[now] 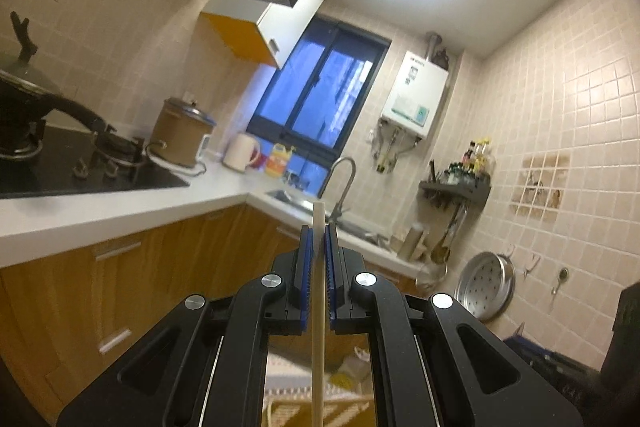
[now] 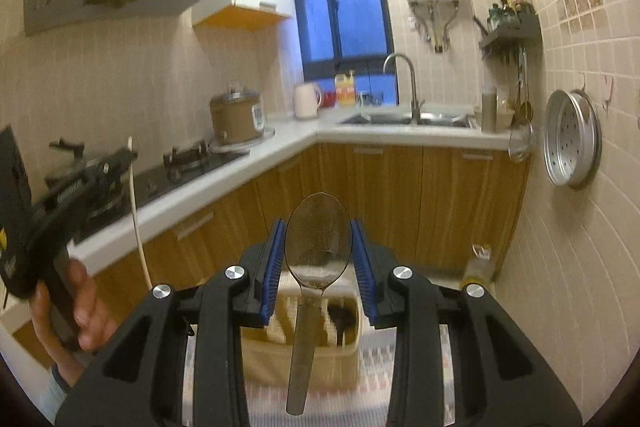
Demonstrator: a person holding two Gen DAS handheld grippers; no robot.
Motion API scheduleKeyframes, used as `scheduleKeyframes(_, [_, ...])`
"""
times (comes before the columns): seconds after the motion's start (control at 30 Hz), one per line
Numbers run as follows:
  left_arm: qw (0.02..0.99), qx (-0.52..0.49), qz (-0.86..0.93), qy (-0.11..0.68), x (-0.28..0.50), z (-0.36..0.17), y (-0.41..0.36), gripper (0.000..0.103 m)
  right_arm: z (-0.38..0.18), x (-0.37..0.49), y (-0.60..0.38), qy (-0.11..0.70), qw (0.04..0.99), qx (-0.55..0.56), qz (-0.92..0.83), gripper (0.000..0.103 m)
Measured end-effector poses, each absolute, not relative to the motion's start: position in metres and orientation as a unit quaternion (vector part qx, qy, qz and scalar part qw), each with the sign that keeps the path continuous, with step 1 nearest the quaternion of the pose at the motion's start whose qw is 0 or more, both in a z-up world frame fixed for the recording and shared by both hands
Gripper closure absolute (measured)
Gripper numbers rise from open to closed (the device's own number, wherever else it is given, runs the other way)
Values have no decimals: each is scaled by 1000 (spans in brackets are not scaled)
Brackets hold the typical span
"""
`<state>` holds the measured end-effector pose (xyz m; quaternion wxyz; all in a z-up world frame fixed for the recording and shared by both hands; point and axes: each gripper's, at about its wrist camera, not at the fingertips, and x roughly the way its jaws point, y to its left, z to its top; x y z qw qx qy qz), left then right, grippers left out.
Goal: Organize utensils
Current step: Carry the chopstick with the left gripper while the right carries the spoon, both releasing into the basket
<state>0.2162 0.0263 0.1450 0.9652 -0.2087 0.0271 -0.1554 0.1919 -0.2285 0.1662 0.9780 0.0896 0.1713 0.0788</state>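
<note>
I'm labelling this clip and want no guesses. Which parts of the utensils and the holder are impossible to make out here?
- Chopstick, left wrist view: lower end cut off by the bottom edge; a strip hidden between the left gripper pads.
- Spoon, right wrist view: its contact with the right gripper is unclear.
- Utensil holder, right wrist view: contents dark, sides hidden by gripper arms.
- Left gripper, right wrist view: motion-blurred.

Left gripper (image 1: 319,239): raised, pads clamped tight on a chopstick (image 1: 318,327) running 12-to-6. Also visible at 9 o'clock in the right wrist view, hand (image 2: 76,311) wrapped round its grip. Right gripper (image 2: 319,251): level, pads pinching a spoon (image 2: 316,247) bowl, handle hanging toward 6.
</note>
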Motion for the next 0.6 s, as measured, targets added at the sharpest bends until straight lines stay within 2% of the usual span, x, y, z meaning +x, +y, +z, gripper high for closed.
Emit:
scheduleKeyframes(0.17, [969, -199, -149, 5, 226, 141, 18, 99, 156, 223, -234, 145, 983, 96, 51, 73])
scheduleKeyframes(0.4, [973, -183, -139, 22, 241, 116, 14, 99, 128, 243, -238, 146, 982, 109, 38, 73])
scheduleKeyframes(0.6, [974, -182, -134, 35, 247, 109, 16, 99, 140, 247, -241, 130, 985, 108, 34, 73])
